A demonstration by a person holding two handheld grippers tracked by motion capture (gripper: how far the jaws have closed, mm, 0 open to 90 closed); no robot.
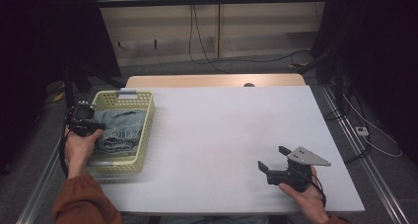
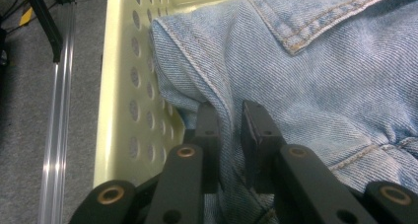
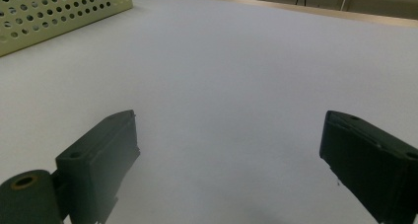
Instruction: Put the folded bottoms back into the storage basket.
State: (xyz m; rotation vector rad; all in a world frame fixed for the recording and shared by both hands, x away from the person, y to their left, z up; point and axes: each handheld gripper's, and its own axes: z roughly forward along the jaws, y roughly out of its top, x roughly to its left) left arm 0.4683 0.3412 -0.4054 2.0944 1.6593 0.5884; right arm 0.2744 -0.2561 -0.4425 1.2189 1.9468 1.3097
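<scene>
L gripper [image 2: 230, 116] clamped on fold of denim garment [image 2: 320, 76], jaws nearly together w/ cloth pinched between, inside yellow basket [image 2: 118, 86] at left table edge. R gripper [image 3: 229, 150] spread wide, holding nothing, parked over white table [image 1: 222, 135] front right. Looks like grasp step done, extraction pending. Next prob: lift denim up clear of basket wall w/o dragging basket, bring to open table for R to assist.

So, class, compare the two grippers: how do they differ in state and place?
The left gripper is shut on a fold of the denim garment inside the yellow basket; the right gripper has its jaws wide apart, with nothing between them. The left sits in the basket, the right over bare white table. Both have black jaws and are hand-held.
</scene>
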